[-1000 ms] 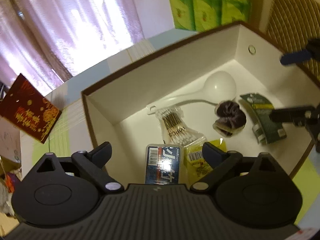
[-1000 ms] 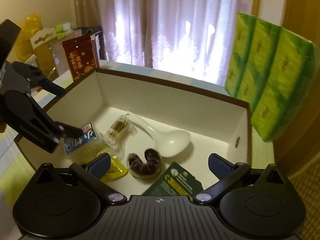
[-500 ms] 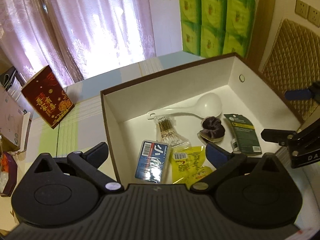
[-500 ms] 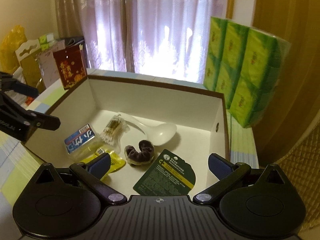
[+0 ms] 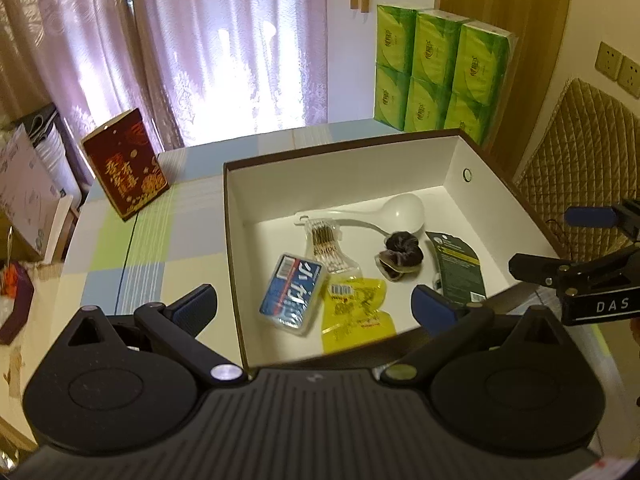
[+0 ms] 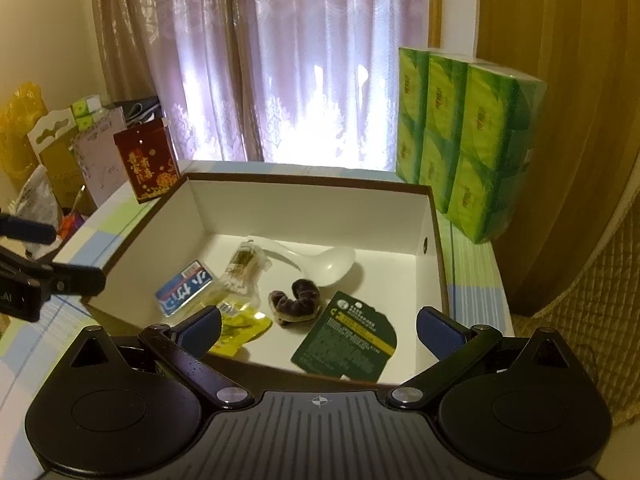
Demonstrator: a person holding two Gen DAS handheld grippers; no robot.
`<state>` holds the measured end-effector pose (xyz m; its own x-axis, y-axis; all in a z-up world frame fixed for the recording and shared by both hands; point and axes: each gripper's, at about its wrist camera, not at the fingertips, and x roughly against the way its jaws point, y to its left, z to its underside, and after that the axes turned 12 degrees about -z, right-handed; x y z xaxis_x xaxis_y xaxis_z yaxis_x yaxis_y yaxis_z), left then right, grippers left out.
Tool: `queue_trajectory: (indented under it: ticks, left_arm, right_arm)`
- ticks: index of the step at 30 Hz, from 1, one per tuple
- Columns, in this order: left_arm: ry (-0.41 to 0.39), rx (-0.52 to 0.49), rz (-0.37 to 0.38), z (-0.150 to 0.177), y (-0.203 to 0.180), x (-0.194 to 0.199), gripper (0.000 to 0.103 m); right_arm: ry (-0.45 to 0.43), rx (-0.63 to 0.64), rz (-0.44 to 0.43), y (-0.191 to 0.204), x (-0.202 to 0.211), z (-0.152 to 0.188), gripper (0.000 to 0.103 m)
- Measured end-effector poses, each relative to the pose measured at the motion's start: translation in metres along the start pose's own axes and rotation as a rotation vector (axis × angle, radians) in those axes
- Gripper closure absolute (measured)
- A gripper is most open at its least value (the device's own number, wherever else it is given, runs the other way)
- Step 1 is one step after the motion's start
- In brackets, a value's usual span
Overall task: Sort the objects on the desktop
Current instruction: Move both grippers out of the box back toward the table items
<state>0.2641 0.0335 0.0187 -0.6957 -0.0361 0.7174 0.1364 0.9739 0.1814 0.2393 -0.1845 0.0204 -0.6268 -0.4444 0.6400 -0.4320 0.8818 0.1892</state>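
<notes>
Both tongs have pulled back and up from the box (image 5: 452, 160); more worktop (image 5: 132, 248) shows. Left tongs (image 5: 316, 304) and right tongs (image 6: 320, 326) spread wide, empty. In the box: blue case (image 5: 291, 294), yellow packet (image 5: 356, 312), cotton swabs (image 5: 326, 246), white spoon (image 5: 396, 210), dark scrunchie (image 5: 402, 250), green packet (image 5: 458, 270).

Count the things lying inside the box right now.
6, all on the floor of the box: spoon at the back, swabs, scrunchie, green packet, blue case and yellow packet in front. Nothing seems hidden.
</notes>
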Motion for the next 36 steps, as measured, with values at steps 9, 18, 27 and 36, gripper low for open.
queue_trajectory:
  ticks: [9, 18, 27, 36]
  left_arm:
    - [0.019, 0.039, 0.000, 0.025, 0.001, 0.019, 0.001]
    - [0.024, 0.041, -0.001, 0.049, -0.001, 0.036, 0.001]
    - [0.059, 0.046, -0.004, 0.078, 0.000, 0.042, 0.001]
    - [0.113, 0.042, -0.005, 0.107, 0.004, 0.036, 0.001]
  right_arm:
    - [-0.010, -0.019, -0.024, 0.017, 0.021, 0.010, 0.002]
    - [-0.018, -0.020, -0.045, 0.030, 0.038, 0.021, 0.002]
    - [0.017, -0.034, -0.079, 0.039, 0.047, 0.044, 0.002]
    - [0.097, -0.085, -0.120, 0.042, 0.043, 0.082, 0.002]
